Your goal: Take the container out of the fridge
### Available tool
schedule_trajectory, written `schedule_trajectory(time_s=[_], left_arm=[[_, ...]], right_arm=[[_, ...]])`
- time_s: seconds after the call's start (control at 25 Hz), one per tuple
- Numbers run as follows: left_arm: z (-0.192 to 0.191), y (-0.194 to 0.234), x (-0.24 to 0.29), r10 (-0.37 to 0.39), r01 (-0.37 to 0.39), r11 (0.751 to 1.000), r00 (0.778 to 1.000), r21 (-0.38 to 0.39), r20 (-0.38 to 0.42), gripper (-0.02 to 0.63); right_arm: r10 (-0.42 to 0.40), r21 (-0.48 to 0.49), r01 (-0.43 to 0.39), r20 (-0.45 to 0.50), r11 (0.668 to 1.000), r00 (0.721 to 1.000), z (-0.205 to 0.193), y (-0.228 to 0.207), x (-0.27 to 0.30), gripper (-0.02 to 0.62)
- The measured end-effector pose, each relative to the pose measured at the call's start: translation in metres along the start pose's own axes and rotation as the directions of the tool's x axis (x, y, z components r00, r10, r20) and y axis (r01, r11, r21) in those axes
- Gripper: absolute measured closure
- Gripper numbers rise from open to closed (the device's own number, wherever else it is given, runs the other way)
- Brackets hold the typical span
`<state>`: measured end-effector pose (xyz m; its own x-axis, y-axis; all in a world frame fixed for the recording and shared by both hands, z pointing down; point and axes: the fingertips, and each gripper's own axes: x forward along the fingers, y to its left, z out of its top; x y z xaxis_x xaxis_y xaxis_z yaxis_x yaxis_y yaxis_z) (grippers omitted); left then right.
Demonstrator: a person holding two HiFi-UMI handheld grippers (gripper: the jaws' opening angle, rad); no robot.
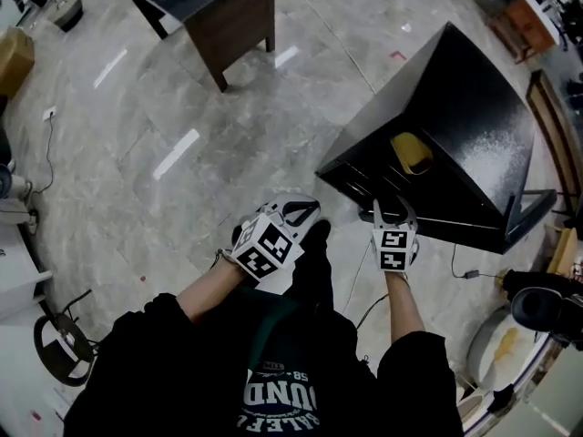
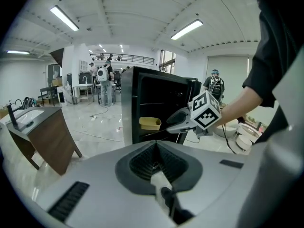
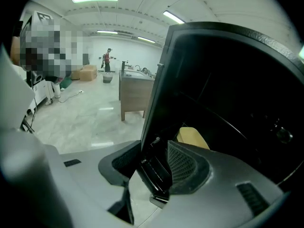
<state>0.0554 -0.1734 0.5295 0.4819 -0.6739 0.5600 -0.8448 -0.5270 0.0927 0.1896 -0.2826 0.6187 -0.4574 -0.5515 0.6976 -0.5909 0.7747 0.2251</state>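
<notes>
The right gripper (image 3: 159, 151) is released, its jaws astride the front edge of the black box fridge (image 3: 237, 80). It is probably about to reach for the yellow plastic container (image 3: 192, 137), shelved inside at frame centre. The left gripper (image 2: 156, 144) is clenched on nothing and waits aside.

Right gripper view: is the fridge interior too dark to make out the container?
Right gripper view: fridge interior nearly black, only the top of the yellow container shows; left gripper view: container evenly lit, room bowed by the wide lens; head view: container clear, glare streaks on the floor.
</notes>
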Motion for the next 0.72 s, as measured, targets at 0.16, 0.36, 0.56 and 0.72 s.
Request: schedule_trajectory(time_s=[0.16,0.36,0.56,0.72], left_arm=[[-0.006,0.008,-0.002,0.019,-0.019,0.999,1.0,-0.03,-0.003,0.592],[-0.015,0.016,-0.003,0.041,-0.041,0.997,0.999,-0.065,-0.003,0.592],[-0.027,0.025,-0.008,0.062,-0.063,0.992,0.998,-0.109,-0.01,0.592],[-0.036,0.034,-0.008,0.078,-0.08,0.987,0.997,-0.137,-0.018,0.592]], right_arm=[[0.001,-0.007,-0.001,-0.029,1.0,1.0,-0.004,-0.004,0.015,0.44],[-0.002,-0.055,-0.001,-0.057,0.999,0.998,-0.006,-0.011,0.03,0.437],[-0.03,-0.069,0.024,-0.081,0.997,0.996,-0.007,-0.022,0.046,0.43],[-0.049,-0.099,0.038,-0.115,0.994,0.992,-0.014,-0.034,0.063,0.429]])
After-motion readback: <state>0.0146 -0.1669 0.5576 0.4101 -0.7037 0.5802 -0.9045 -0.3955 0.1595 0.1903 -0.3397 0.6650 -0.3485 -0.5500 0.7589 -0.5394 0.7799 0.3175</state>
